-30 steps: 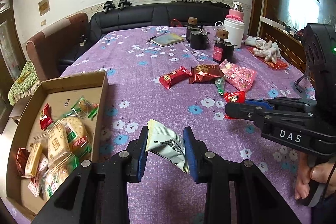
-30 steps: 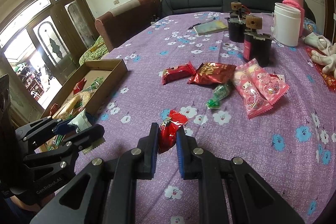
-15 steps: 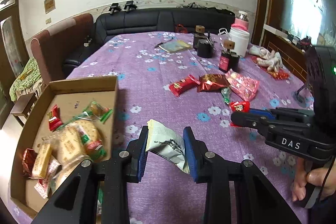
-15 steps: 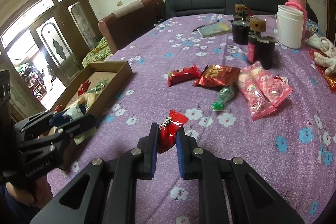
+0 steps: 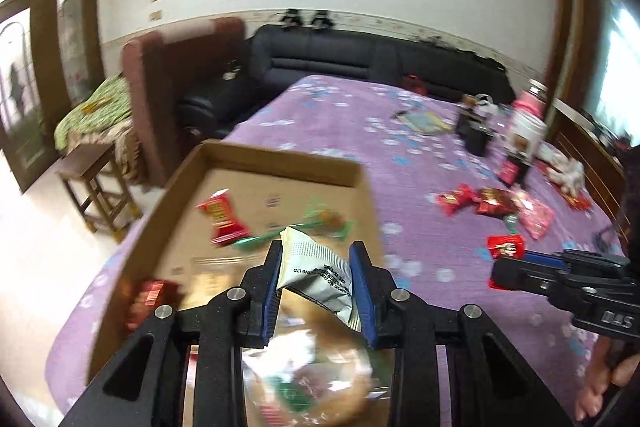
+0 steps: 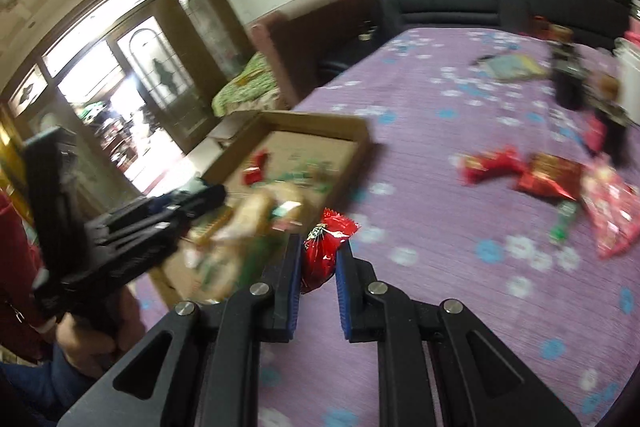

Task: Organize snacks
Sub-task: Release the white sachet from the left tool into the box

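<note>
My left gripper (image 5: 317, 259) is shut on a white snack packet (image 5: 316, 273) and holds it above the open cardboard box (image 5: 280, 157), which holds several wrapped snacks. My right gripper (image 6: 318, 255) is shut on a small red snack packet (image 6: 324, 247) and hangs just beside the box's right wall (image 6: 356, 155), over the purple cloth. The right gripper also shows in the left wrist view (image 5: 508, 263), with the red packet (image 5: 506, 245) at its tip. Loose red and pink packets (image 6: 548, 179) lie on the cloth to the right.
A flowered purple cloth (image 6: 440, 131) covers the table. Dark canisters (image 6: 568, 83), a white jar (image 5: 524, 135) and a booklet (image 6: 512, 67) stand at the far side. A black sofa (image 5: 360, 63), a brown armchair (image 5: 160, 83) and a wooden stool (image 5: 96, 183) stand beyond the table.
Both grippers have swung left toward the box, each still holding its packet. The left one is now over the box's contents, and the right one has come up to its right wall.
</note>
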`<state>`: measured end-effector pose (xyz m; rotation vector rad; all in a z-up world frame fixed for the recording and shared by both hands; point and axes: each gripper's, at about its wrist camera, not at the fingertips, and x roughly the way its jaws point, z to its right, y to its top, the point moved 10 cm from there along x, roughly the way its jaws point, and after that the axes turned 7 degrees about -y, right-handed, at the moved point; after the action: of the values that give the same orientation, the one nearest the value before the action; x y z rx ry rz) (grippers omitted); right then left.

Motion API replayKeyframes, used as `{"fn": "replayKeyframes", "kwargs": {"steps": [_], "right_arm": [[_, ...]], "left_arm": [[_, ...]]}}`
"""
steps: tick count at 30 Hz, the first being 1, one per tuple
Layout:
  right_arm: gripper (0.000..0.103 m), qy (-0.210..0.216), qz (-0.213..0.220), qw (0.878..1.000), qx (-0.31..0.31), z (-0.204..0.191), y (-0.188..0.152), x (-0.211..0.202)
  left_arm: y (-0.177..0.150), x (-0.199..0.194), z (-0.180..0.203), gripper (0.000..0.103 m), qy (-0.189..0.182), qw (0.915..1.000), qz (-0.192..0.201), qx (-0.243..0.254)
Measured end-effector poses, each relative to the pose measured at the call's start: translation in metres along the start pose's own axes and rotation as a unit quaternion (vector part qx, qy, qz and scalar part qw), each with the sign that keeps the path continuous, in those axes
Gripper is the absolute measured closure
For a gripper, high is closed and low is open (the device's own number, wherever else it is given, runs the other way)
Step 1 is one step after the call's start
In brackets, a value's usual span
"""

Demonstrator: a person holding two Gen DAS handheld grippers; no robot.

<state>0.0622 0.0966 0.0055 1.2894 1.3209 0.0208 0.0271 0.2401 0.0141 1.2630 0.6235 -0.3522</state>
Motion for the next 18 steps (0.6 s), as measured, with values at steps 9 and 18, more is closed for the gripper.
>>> {"fn": "replayKeyframes", "kwargs": {"steps": [9,18], "right_arm": [[0.088,0.014,-0.040,0.999,-0.026,-0.062,0.001,0.058],[0.087,0.003,-0.054,0.998,-0.038,-0.086,-0.001,0.095]], "left_arm": [[-0.018,0.009,-0.068,0.069,0.027,0.9977,-0.021,-0.058],[-0.027,0.018,-0.086,0.069,0.026,0.9961,-0.034,-0.078]]}}
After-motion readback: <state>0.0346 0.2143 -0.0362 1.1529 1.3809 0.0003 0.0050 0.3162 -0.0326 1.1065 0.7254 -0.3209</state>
